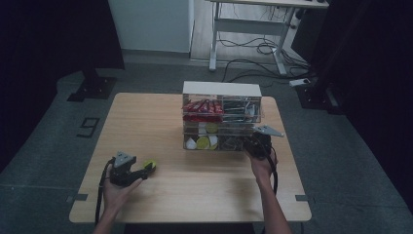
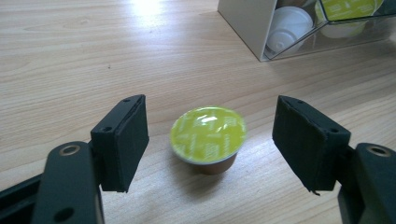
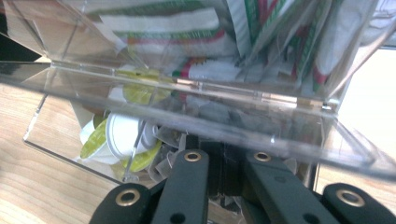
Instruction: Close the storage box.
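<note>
Clutter inside the clear organizer [image 3: 196, 93] hides your right gripper [image 3: 224, 163] tips; its jaws sit together low in the frame, grip unclear. Your left gripper [image 2: 210, 140] jaws stand apart around the green capsule [image 2: 208, 135], untouched, on the table [image 2: 93, 56]. From above, the capsule [image 1: 149, 165] lies lower left, apart from the organizer [image 1: 221, 117].

Left gripper [image 2: 211, 140] jaws spread apart, low over table, right gripper [image 3: 224, 163] closed
</note>
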Motion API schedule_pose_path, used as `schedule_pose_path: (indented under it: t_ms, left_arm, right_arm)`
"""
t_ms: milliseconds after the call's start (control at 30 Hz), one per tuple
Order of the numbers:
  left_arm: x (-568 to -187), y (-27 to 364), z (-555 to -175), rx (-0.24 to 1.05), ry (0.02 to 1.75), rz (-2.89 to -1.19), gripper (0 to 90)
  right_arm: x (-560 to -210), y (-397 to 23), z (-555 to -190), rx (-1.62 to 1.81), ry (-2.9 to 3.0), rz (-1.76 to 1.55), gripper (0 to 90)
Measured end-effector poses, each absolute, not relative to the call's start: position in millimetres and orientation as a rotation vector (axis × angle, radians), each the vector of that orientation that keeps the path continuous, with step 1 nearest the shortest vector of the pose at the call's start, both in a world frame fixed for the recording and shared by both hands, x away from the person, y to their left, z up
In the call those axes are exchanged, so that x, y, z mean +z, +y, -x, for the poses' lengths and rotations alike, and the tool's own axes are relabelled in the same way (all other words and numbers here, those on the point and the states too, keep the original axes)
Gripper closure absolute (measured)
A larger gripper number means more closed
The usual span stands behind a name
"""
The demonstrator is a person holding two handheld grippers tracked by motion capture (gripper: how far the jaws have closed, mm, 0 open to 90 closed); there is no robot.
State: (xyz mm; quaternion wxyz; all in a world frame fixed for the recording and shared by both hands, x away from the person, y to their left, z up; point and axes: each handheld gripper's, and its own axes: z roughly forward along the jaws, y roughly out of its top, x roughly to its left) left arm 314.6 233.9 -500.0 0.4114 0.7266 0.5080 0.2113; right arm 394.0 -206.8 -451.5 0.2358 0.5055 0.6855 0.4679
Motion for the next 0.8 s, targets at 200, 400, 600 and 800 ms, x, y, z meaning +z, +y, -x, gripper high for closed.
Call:
schedule_pose_path:
  t_ms: [200,400,600,800]
  left_arm:
    - [-498,234,-313,0.527,1.276,-1.825,28.0]
    - [-496,235,-311,0.522,1.274,-1.825,28.4]
    - [-497,235,-311,0.514,1.274,-1.83,28.6]
    - [-499,235,-310,0.505,1.273,-1.835,28.6]
  right_arm:
    - [-457,-208,-391,1.282,1.881,-1.391,88.7]
    - [-459,-209,-389,1.278,1.879,-1.397,88.7]
    - [-464,-211,-387,1.273,1.883,-1.404,88.7]
    - [-468,-212,-385,1.272,1.888,-1.412,88.7]
